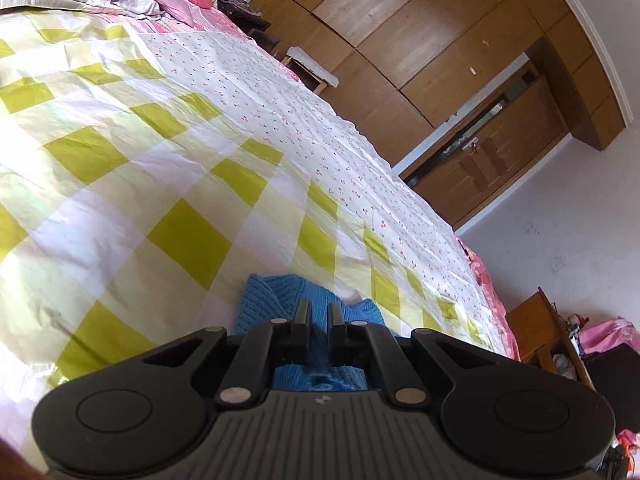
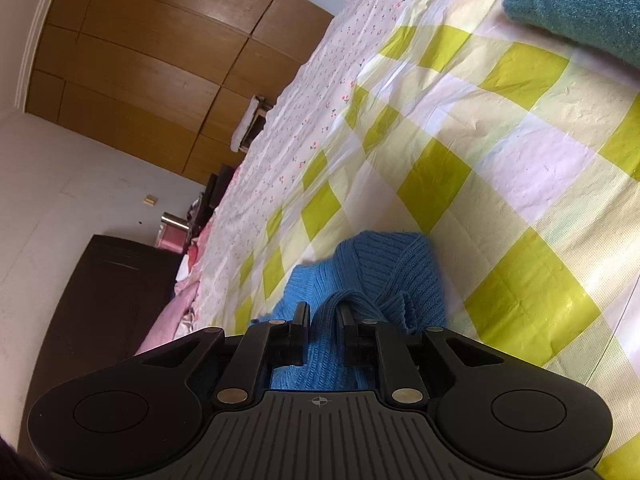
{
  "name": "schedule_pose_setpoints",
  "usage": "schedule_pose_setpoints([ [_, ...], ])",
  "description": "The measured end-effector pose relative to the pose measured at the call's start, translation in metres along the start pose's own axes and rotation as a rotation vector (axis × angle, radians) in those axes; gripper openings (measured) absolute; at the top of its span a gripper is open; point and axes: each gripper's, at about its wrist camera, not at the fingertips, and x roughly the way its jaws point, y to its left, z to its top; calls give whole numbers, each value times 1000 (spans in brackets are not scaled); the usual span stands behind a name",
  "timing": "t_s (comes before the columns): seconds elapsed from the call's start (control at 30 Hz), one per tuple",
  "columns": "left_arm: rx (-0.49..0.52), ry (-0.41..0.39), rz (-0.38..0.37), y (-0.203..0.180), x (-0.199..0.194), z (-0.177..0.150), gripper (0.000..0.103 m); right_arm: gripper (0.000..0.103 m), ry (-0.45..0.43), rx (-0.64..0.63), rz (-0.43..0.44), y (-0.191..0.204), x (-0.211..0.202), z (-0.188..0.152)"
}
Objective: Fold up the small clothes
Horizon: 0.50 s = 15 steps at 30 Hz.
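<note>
both grippers have hold of the same blue knit garment (image 1: 276, 300), so the step in hand looks like a carry or a fold stroke with 2 pinch points, not a first reach.

in the left wrist view the left gripper (image 1: 319, 312) sits at the lower centre of the frame, its fingers drawn close with a band of blue knit running up between them; the garment bunches just beyond the tips, against the green-and-white checked sheet (image 1: 168, 184). in the right wrist view the right gripper (image 2: 323, 314) is also at lower centre, its fingers pinching a raised ridge of the knit, with the rest of the garment (image 2: 384, 264) spreading toward the frame's middle.

a darker teal knit (image 2: 580, 4) lies well apart at the upper right of the right view, untouched.

the blue garment is gathered, not laid flat. its ribbing in the right view runs from lower centre toward the upper right, which suggests the long axis heads that way, but with so much of it hidden under the grippers i cannot tell which end is the neck or hem.

the next move likely calls for both grippers to travel together, keeping the pinched edge taut and level, then lowering it onto the sheet so the layers meet squarely before either grip opens.
</note>
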Motion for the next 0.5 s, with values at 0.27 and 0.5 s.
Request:
schedule_pose_setpoints([
  [0.27, -22, -73, 33, 2, -14, 8, 11, 35, -34, -12, 36, 9, -2, 5],
  [0.5, 79, -153, 67, -7, -44, 2, 11, 42, -76, -92, -3, 17, -9, 3],
])
